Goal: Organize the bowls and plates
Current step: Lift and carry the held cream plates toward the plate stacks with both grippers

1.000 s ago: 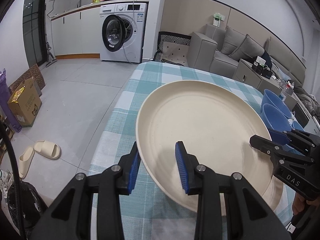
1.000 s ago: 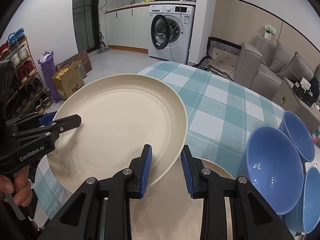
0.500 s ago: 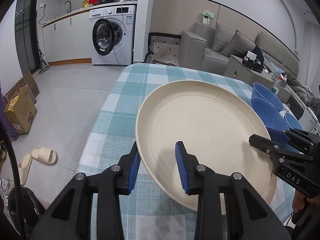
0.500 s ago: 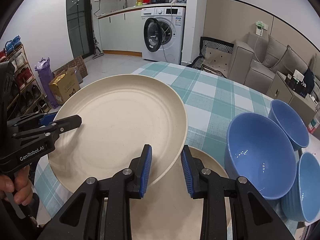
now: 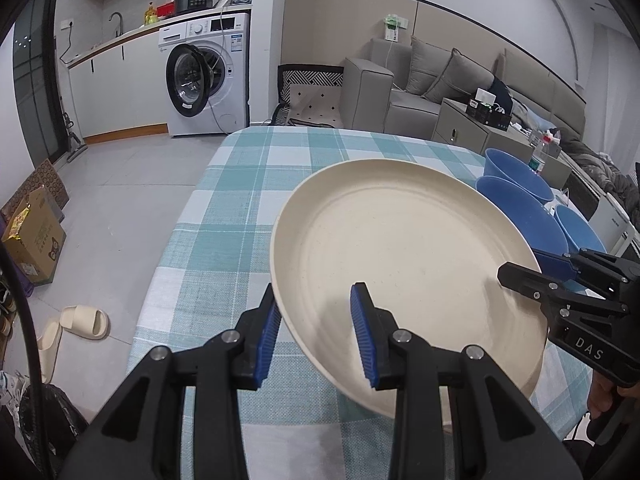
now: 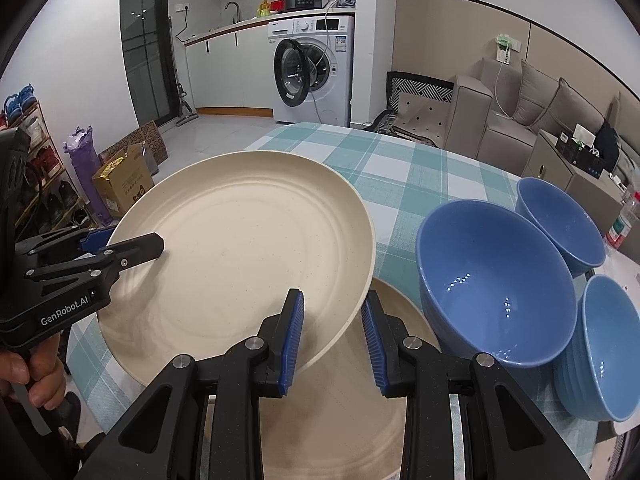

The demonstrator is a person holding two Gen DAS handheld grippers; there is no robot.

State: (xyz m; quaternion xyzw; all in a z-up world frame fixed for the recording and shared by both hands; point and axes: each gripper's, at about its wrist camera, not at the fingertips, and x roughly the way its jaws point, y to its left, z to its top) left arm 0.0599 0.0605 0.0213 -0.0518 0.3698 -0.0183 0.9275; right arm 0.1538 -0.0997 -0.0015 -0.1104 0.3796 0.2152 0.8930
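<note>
A large cream plate [image 5: 400, 264] hangs tilted over the checked table [image 5: 256, 184], held by its rim from both sides. My left gripper [image 5: 315, 304] is shut on the plate's near left rim. My right gripper [image 6: 333, 312] is shut on the opposite rim, and shows at the right of the left wrist view [image 5: 532, 268]. Seen from the right wrist, the left gripper [image 6: 128, 244] clamps the plate [image 6: 248, 248] at the left. A second cream plate [image 6: 360, 420] lies on the table under the right gripper. Three blue bowls [image 6: 492, 280] stand to the right.
The bowls [image 5: 516, 192] sit near the table's right edge, with a bottle [image 6: 620, 224] behind them. Beyond the table are a sofa [image 5: 432, 76] and a washing machine [image 5: 204, 76]. A cardboard box [image 5: 32, 228] and slippers [image 5: 80, 320] lie on the floor at left.
Both grippers have carried the plate sideways together toward the blue bowls. Their grip on its rim is unchanged. More of the lower plate shows under the right gripper.
</note>
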